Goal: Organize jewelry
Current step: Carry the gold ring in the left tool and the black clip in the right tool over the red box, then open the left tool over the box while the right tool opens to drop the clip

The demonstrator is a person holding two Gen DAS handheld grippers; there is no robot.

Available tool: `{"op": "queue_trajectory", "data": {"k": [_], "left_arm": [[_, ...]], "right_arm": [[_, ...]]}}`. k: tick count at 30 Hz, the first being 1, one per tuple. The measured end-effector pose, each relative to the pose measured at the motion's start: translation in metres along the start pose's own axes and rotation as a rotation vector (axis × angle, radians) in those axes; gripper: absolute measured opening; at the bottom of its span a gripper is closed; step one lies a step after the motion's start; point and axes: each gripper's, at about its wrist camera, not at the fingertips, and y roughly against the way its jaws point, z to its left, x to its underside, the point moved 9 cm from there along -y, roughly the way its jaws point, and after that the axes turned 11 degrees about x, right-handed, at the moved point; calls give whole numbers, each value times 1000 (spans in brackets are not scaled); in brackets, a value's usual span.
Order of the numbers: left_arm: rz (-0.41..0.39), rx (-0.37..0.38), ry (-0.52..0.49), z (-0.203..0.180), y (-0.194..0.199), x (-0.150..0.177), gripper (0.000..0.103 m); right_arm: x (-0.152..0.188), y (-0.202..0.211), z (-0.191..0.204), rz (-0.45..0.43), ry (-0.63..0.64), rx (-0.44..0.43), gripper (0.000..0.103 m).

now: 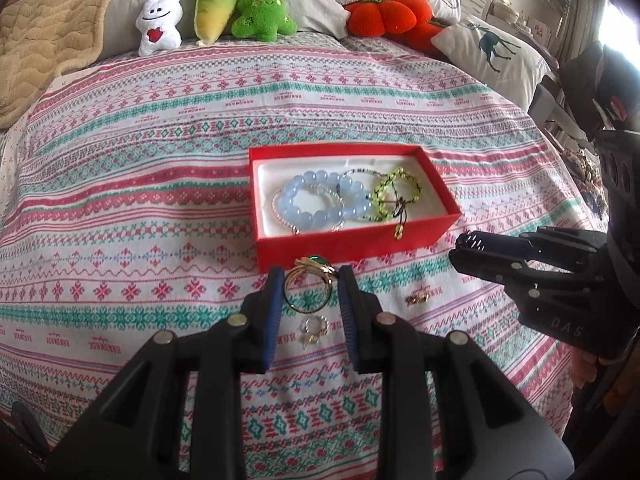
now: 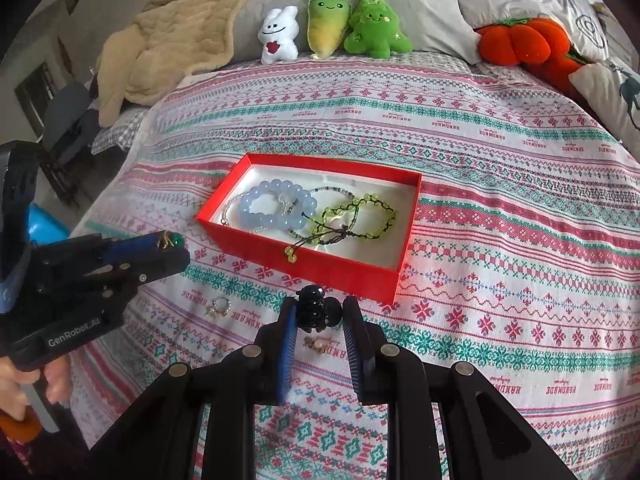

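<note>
My left gripper (image 1: 308, 280) is shut on a gold ring with a green stone (image 1: 307, 286), held just above the bedspread in front of the red box (image 1: 352, 242). My right gripper (image 2: 319, 310) is shut on a small black hair claw (image 2: 318, 307), near the box's front wall (image 2: 320, 266). The box holds a blue bead bracelet (image 1: 316, 202), a thin bead strand and a yellow-green cord bracelet (image 1: 394, 196). A silver star ring (image 1: 314, 330) and a small gold piece (image 1: 418, 299) lie loose on the spread. In the right wrist view the left gripper (image 2: 170, 246) shows at left with the ring.
A patterned bedspread (image 1: 140, 208) covers the bed. Plush toys (image 1: 224, 12), an orange pumpkin cushion (image 1: 386, 12) and pillows line the far edge; a beige blanket (image 2: 168, 40) lies at the back left. A hand (image 2: 36, 392) grips the left tool's handle.
</note>
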Motion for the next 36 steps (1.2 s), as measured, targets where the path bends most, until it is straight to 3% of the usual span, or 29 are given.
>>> {"op": "queue_trajectory", "data": {"k": [18,36], "left_arm": [[-51,7,10,-5,-34,-33,29],[-54,-64,-22,4,-60,-40,29]], "right_arm": [[-36,-22,-25,-26,-101,9,23],[-43,-46,-23,-15,-83,10,23]]}}
